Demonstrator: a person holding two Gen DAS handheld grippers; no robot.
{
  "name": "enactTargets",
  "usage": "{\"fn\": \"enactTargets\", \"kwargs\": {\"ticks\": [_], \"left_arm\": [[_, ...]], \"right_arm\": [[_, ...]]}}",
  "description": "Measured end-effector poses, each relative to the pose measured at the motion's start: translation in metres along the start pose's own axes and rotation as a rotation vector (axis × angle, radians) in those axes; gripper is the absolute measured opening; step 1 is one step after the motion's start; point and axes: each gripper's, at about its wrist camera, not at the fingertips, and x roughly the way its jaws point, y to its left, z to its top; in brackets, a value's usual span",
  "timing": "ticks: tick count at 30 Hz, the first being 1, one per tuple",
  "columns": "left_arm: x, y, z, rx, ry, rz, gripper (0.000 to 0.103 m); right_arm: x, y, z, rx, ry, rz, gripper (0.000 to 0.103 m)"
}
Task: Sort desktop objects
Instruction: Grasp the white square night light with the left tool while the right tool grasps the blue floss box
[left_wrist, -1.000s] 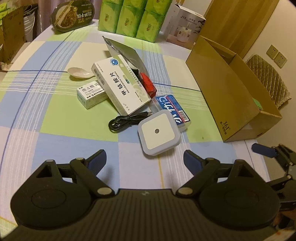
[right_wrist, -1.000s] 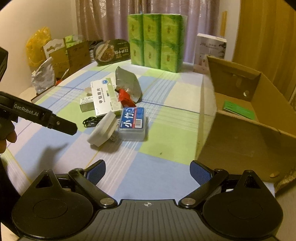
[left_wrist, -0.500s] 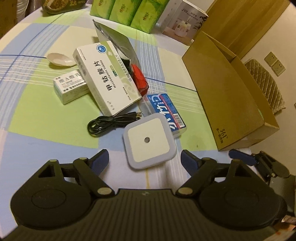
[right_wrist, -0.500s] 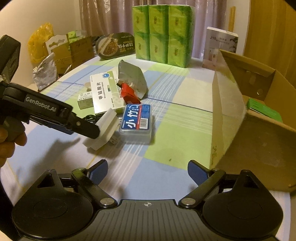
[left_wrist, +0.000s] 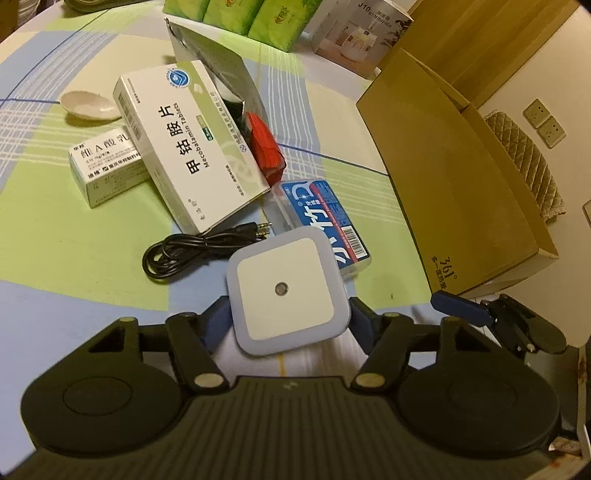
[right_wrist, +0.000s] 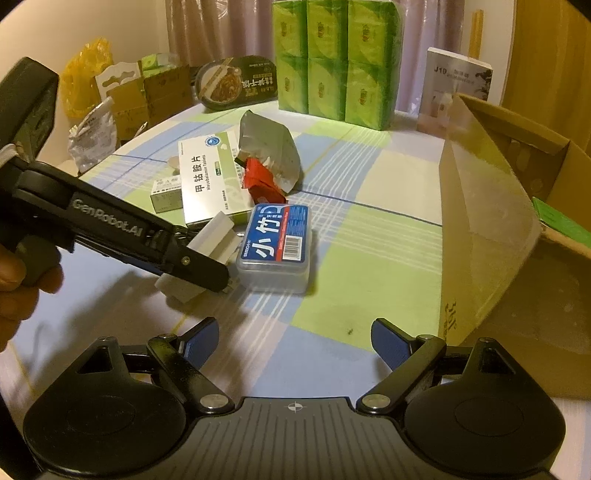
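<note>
Fingers of the left gripper (left_wrist: 288, 325) stand on either side of the square white night light (left_wrist: 286, 290) at lower centre of the left wrist view, and its jaws are closing with the light between them; whether the pads already press its sides cannot be told. In the right wrist view the same gripper reaches in from the left edge, its dark finger lying across the tilted light (right_wrist: 210, 245), a hand (right_wrist: 16, 291) behind it. Just right of the light lies the blue-labelled clear case (left_wrist: 325, 225), touching or nearly touching it. A coiled black cable (left_wrist: 192, 249) sits to the light's upper left, below the large white medicine box (left_wrist: 188, 144), which leans over a smaller white box (left_wrist: 107, 166). A red packet (left_wrist: 264, 142) and a silver foil pouch (left_wrist: 221, 77) lie beside the big box, and a pale spoon (left_wrist: 88, 107) rests at upper left. The open cardboard box (left_wrist: 454, 177) fills the right side of the frame on the checked tablecloth (left_wrist: 66, 236). The right gripper (right_wrist: 293, 341) hangs at bottom centre of its own view over bare cloth, jaws wide apart yet closing slightly, nothing between them.
</note>
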Motion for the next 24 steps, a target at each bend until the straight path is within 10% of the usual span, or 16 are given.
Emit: {"fn": "enactTargets", "kwargs": {"ticks": [11,24], "left_arm": [[-0.029,0.007,-0.005,0.128,-0.052,0.183,0.062],[-0.030,0.018,-0.008,0.105,-0.050,0.159,0.062]], "right_arm": [[0.031,0.007,0.026,0.001,-0.019,0.027,0.084],[0.072,0.008,0.045,0.017,0.037,0.016,0.055]]}}
